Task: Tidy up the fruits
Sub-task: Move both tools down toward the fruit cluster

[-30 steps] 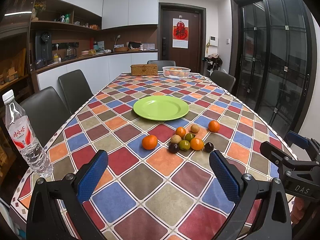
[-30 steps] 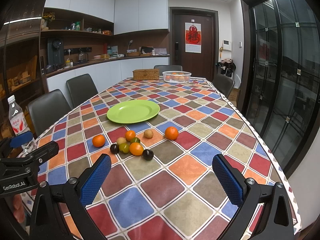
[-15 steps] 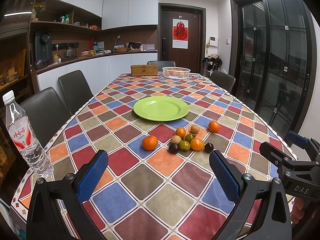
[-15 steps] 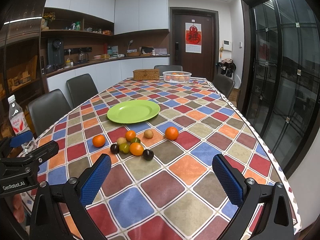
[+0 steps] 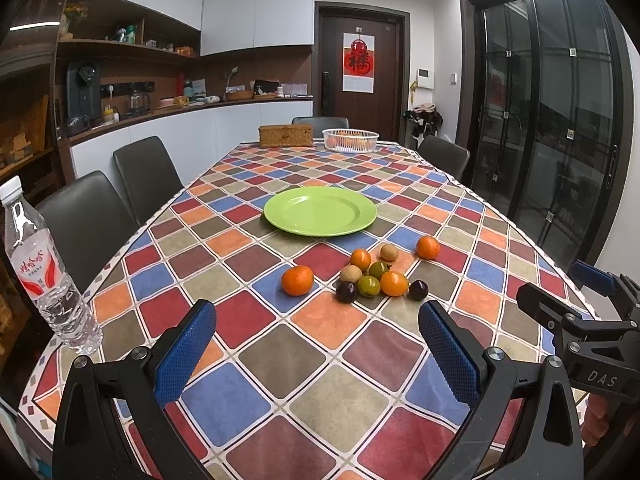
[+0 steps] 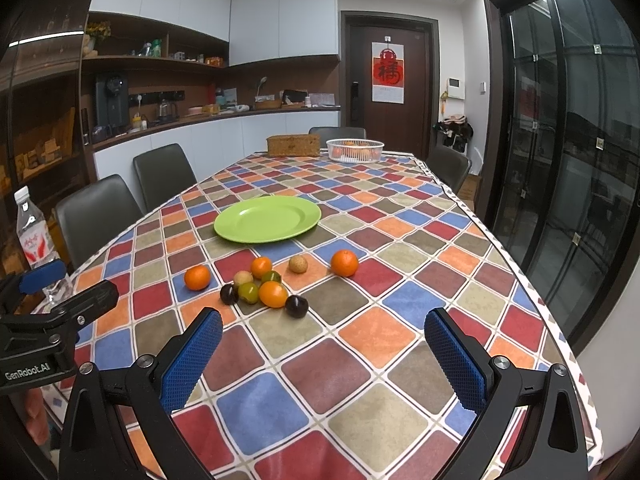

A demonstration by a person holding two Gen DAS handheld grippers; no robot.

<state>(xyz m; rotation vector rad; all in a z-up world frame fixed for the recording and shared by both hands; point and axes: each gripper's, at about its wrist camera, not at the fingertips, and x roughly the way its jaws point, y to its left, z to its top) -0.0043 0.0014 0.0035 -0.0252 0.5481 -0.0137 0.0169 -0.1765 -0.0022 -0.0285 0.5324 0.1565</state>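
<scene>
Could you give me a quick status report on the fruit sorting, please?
Both grippers open, empty: left, right. Fruits loose on the tablecloth, green plate bare behind them. Nothing in the way.

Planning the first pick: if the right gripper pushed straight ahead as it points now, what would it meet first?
Probably bare tablecloth first; the open right gripper holds nothing. Beyond that, the nearest fruit roughly in line is the dark plum, though depth is uncertain.

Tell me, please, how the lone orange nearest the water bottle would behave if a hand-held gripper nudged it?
The orange looks round and sits free on the flat tablecloth, so it would probably roll. Its peel seems firm, likely tolerating a gentle squeeze. Nothing beside it would stop it.
</scene>
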